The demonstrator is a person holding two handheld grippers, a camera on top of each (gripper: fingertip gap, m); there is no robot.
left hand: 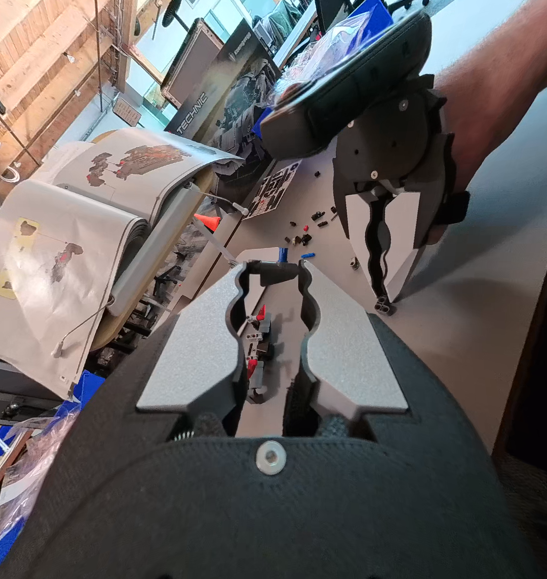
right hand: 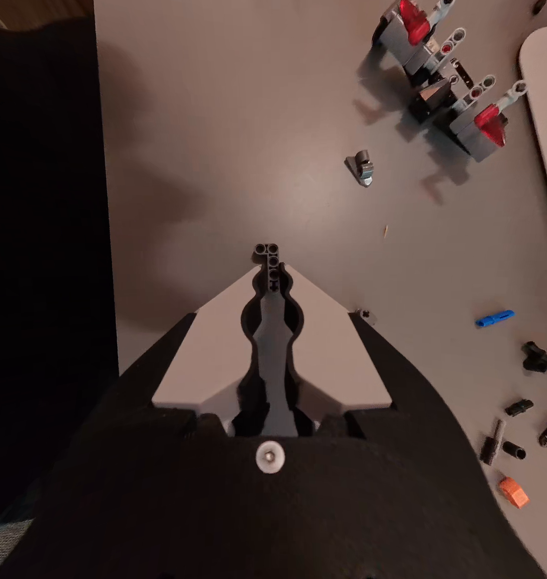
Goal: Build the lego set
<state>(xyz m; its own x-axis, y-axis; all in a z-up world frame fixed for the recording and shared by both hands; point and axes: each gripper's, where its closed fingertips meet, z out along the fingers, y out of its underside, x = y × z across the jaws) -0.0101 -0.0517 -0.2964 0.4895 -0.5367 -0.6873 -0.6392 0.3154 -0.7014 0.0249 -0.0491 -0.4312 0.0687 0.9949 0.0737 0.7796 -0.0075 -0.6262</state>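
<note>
My left gripper (left hand: 273, 265) is shut on a dark grey panel piece (left hand: 280, 275) with a blue pin (left hand: 283, 253) sticking out of it, held above the table. Below it lies the partial grey, black and red assembly (left hand: 259, 344), which also shows at the upper right of the right wrist view (right hand: 447, 84). My right gripper (right hand: 270, 268) is shut on a dark grey L-shaped beam (right hand: 266, 249), its short arm pointing left, just over the table. In the left wrist view the right gripper (left hand: 382, 299) points down with the beam (left hand: 384, 309) at the table surface.
An open instruction book (left hand: 109, 194), the set's box (left hand: 234, 103) and a sticker sheet (left hand: 272, 194) stand at the back. Loose small parts (left hand: 303, 233) lie behind. A grey piece (right hand: 361, 169), blue pin (right hand: 494, 318), black pins (right hand: 538, 360) and orange piece (right hand: 513, 496) lie right. The table edge (right hand: 106, 219) is left. Tip to tip, the grippers are about 15 centimeters apart. To the open instruction book (left hand: 109, 194): left tips about 30 centimeters, right tips about 40 centimeters.
</note>
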